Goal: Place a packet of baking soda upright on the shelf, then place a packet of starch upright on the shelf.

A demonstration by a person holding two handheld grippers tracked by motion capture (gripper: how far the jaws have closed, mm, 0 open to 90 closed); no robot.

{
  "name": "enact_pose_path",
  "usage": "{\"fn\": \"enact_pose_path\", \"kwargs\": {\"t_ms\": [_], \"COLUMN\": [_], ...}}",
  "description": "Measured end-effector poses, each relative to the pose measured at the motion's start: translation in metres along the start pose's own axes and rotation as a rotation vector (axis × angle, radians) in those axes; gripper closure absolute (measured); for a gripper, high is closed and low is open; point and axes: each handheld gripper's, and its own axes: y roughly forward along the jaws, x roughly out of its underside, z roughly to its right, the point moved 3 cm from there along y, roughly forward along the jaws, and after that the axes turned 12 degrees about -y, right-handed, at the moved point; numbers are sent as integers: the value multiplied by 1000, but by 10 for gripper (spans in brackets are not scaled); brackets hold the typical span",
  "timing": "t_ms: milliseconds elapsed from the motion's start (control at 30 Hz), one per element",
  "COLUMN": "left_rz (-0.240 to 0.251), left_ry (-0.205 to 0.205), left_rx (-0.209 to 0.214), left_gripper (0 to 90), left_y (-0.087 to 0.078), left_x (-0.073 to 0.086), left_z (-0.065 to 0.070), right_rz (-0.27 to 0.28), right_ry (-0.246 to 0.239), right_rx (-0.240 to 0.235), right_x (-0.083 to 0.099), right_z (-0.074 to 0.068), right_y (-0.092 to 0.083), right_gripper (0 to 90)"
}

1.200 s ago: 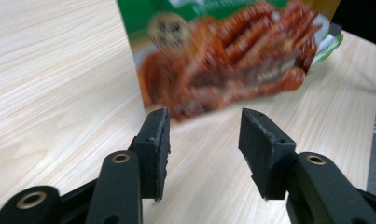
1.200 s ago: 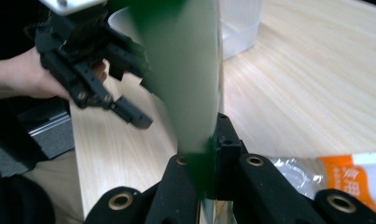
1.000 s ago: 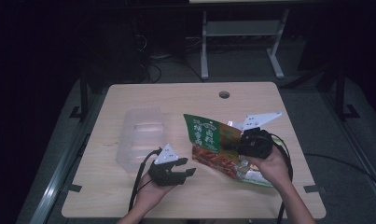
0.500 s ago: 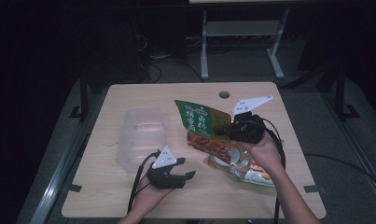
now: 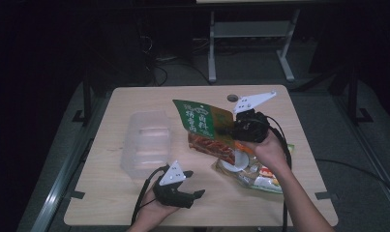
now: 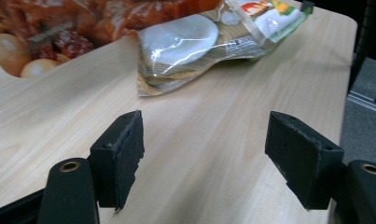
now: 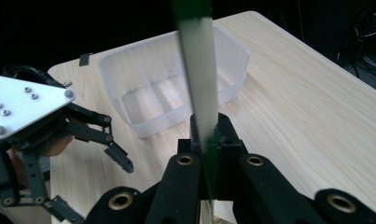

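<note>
**Right gripper lifts green snack pouch; left gripper open and empty**

High view: right gripper (image 5: 230, 129) is clamped on the edge of a flat, glossy green foil pouch with white print and an orange-red food photo (image 5: 205, 123). Pouch is tilted up off the light wood-grain table (image 5: 110, 198), just right of the clear, frosted plastic divided box (image 5: 146, 145). A second crinkly clear-and-printed packet with a round white item inside (image 5: 250, 171) lies flat on the table, right of the box and under the right hand. Left gripper (image 5: 195, 195) sits near the table's front edge, in front of the box, jaws apart, nothing between them.

Left gripper view: the two black rubbery pads (image 6: 125, 156) stand wide apart over bare wood; they have just been opening. The crinkly packet (image 6: 190, 44) lies ahead, the green pouch's food-photo part (image 6: 59, 28) left of it.

Right gripper view: jaws pinched tight on the pouch (image 7: 199, 88), seen edge-on as a thin green-and-white strip rising from between them. The box (image 7: 176, 84) lies behind it, rounded rectangle with inner dividers, translucent walls. Left gripper (image 7: 106, 154) is left of the box, jaws apart.
</note>
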Motion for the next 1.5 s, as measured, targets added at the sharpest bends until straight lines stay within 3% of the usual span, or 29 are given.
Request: {"fn": "enact_pose_path", "kwargs": {"t_ms": [400,667,1033,1500], "left_rz": [-6,3,19,15], "left_ry": [22,15,15,9], "left_rx": [3,4,13,15], "left_gripper": [259,257,257,253], "left_y": [3,6,2,3], "left_x": [3,4,3,4], "left_z": [2,4,0,-2], "right_rz": [-7,-13,-7,15], "right_ry": [-17,-40,-88,-97], "right_rx": [-9,-18,-44,-87], "right_x": [-9,-21,-50,-79], "right_z": [4,6,11,13], "right_y": [7,17,42,76], "right_gripper": [894,895,895,894]}}
